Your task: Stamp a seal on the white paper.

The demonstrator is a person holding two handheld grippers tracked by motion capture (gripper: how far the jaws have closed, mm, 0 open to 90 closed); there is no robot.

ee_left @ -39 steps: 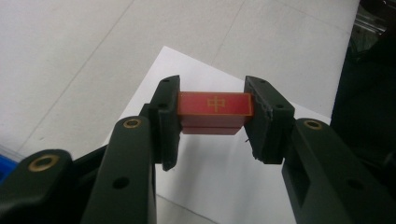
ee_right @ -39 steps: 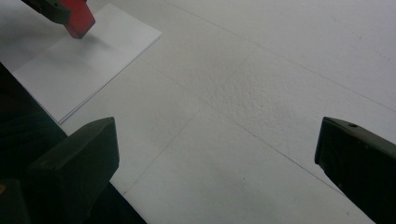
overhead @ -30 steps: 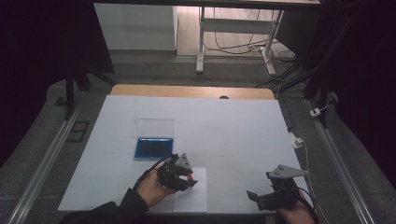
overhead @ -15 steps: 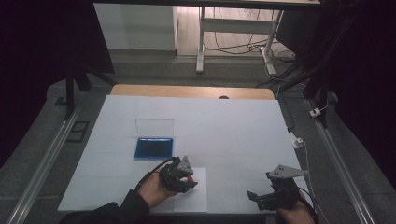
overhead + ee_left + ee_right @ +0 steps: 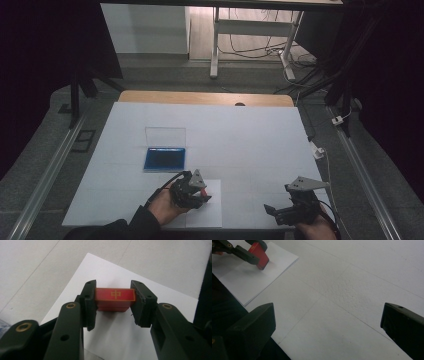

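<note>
Because my left gripper (image 5: pixel 113 303) pinched the red block (image 5: pixel 115 299) only at its ends, just above the white paper (image 5: pixel 120 340) at the table's (image 5: pixel 250 130) near edge, I judged a tilt could twist it loose. At right, my right gripper (image 5: pixel 328 322) hung with fingers wide apart, holding nothing.

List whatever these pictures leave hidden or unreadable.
- Red block: underside and side faces hidden in the left gripper view by the left gripper and the white paper.
- Blue case: contents too small and dark in the high view.
- Right gripper: bottom edge cuts off the hand.
</note>
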